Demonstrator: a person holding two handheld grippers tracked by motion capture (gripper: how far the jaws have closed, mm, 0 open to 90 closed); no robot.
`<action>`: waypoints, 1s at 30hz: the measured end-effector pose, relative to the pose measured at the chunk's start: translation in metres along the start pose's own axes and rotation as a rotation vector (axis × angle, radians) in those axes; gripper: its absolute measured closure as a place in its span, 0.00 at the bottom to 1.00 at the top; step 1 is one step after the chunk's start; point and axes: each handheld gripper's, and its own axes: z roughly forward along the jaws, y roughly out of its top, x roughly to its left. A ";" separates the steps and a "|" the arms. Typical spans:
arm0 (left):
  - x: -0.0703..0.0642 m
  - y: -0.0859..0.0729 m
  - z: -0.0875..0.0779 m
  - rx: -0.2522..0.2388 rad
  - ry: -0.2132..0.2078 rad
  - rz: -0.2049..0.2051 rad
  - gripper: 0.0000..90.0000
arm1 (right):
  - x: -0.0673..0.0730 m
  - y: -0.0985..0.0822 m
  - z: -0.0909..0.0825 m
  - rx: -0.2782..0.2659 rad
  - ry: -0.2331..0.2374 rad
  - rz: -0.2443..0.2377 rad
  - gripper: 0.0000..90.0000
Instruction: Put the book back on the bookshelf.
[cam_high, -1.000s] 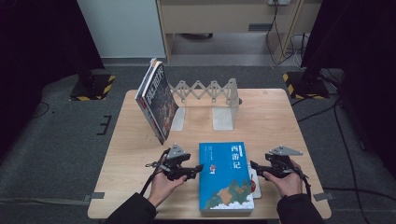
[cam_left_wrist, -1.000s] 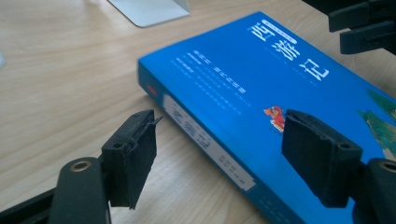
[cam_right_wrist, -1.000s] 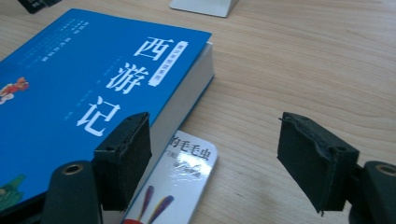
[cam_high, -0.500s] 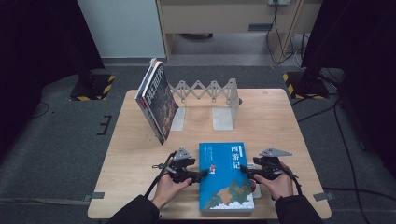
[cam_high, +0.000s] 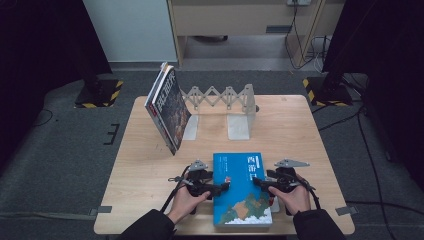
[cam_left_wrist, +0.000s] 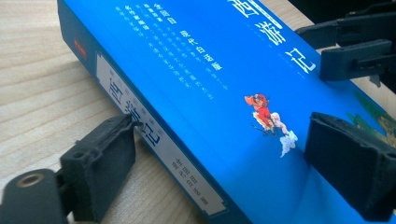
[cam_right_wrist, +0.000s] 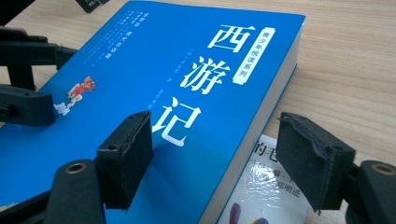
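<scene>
A blue book (cam_high: 240, 190) with white characters lies flat near the table's front edge, on top of a white book (cam_right_wrist: 261, 186). My left gripper (cam_high: 220, 187) straddles its spine edge. Its jaws have just been opening: one pad (cam_left_wrist: 102, 163) stands by the spine (cam_left_wrist: 154, 140) and the other (cam_left_wrist: 350, 168) over the cover, neither pressing. My right gripper (cam_high: 260, 182) is open across the page edge, with one pad (cam_right_wrist: 126, 158) over the cover and the other (cam_right_wrist: 313, 163) clear of the pages. Midpoints: left gripper (cam_left_wrist: 226, 133), right gripper (cam_right_wrist: 215, 128).
Two books (cam_high: 167, 107) lean upright against a grey folding book rack (cam_high: 225, 97) at the back of the wooden table (cam_high: 300, 130). Dark stands and cables are on the floor around it.
Both hands have moved inward until their jaws reach over the blue book's two long edges. The left gripper has sunk towards the table and its jaws stand wider.
</scene>
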 end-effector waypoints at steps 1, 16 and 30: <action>0.001 0.000 0.000 -0.002 -0.002 -0.005 0.07 | 0.000 0.000 0.001 -0.001 0.003 0.008 0.30; 0.005 -0.004 0.008 -0.022 -0.036 -0.041 0.00 | -0.001 -0.001 0.005 -0.003 0.034 0.058 0.32; 0.007 -0.004 0.009 -0.045 -0.039 -0.076 0.00 | -0.001 -0.002 0.008 -0.004 0.052 0.070 0.32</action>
